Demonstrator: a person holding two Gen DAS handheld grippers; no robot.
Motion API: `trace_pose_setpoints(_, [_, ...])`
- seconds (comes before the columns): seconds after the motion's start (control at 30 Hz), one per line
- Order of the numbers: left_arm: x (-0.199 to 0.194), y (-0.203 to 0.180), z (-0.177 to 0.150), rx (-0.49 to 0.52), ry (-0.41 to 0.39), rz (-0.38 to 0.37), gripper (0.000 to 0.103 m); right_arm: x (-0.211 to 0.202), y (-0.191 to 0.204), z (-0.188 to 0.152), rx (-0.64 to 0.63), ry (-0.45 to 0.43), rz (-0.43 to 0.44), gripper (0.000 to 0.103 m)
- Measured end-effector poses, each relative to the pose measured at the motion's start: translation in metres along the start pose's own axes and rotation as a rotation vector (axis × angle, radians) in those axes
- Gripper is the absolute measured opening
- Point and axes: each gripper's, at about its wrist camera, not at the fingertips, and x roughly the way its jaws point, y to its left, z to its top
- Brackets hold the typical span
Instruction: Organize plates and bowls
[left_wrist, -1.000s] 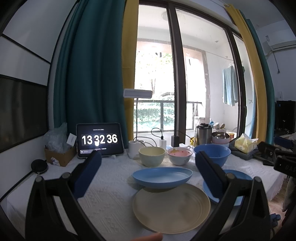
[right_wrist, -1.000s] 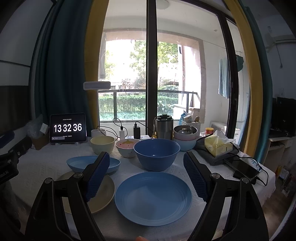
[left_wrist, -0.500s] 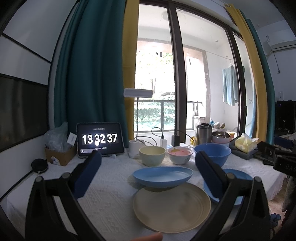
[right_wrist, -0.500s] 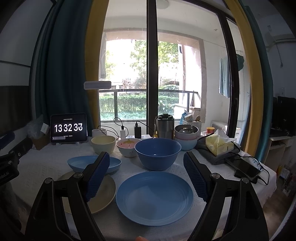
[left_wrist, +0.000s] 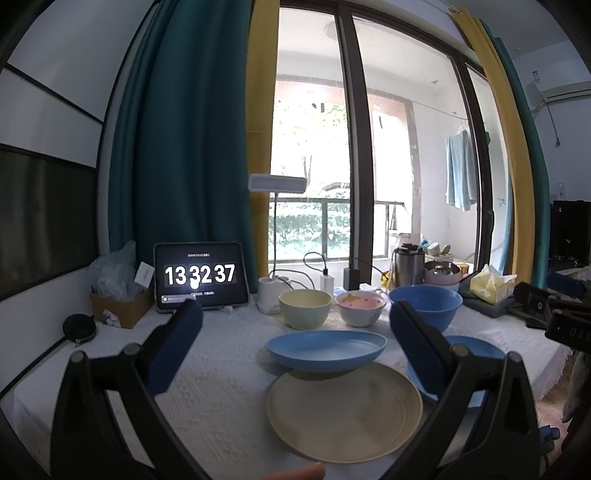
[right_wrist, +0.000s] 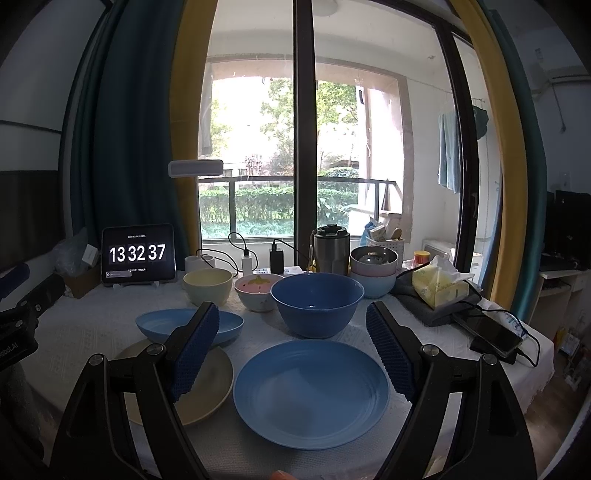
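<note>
- Left gripper (left_wrist: 295, 325): jaws wide apart, holding nothing, above the cream plate (left_wrist: 344, 411).
- Oval dish (left_wrist: 326, 349) at 12 o'clock of it.
- Right gripper (right_wrist: 291, 347): spread wide, empty, over the blue plate (right_wrist: 311, 393); blue bowl (right_wrist: 317, 304) at 12.

Left wrist: low above the table (left_wrist: 221, 369), facing the window.
Right wrist: same direction, further right, near the blue plate (right_wrist: 311, 391).
Shared: both show the clock tablet (left_wrist: 201, 276).

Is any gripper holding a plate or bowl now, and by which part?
Nothing is held. The left gripper and right gripper are both open.
</note>
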Motion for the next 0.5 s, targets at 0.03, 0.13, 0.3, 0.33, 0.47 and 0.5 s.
trace_pose_setpoints(0.03, [0.0001,0.0001,0.0001,0.000,0.001,0.000,0.102,-0.0001,0.0013,0.0000,0.001,0.000,0.002,0.085])
trace_pose_setpoints(0.13, [-0.0002,0.0002,-0.0004,0.000,0.001,-0.001,0.102,0.0011,0.0044,-0.0020,0.001,0.002,0.006,0.085])
trace_pose_setpoints(0.3, [-0.0002,0.0002,-0.0005,-0.001,0.000,-0.001,0.102,0.0025,0.0038,-0.0024,0.001,0.002,0.010,0.085])
trace_pose_setpoints(0.33, [0.0001,0.0002,0.0004,0.000,0.000,0.000,0.102,0.0026,0.0052,-0.0023,0.001,0.001,0.010,0.085])
trace_pose_setpoints(0.47, [-0.0002,0.0037,-0.0031,-0.005,0.001,0.005,0.102,0.0041,0.0019,-0.0013,0.005,0.000,0.014,0.085])
trace_pose_setpoints(0.5, [-0.0004,0.0045,-0.0036,-0.005,0.000,0.006,0.102,0.0045,0.0027,-0.0015,0.004,0.000,0.015,0.085])
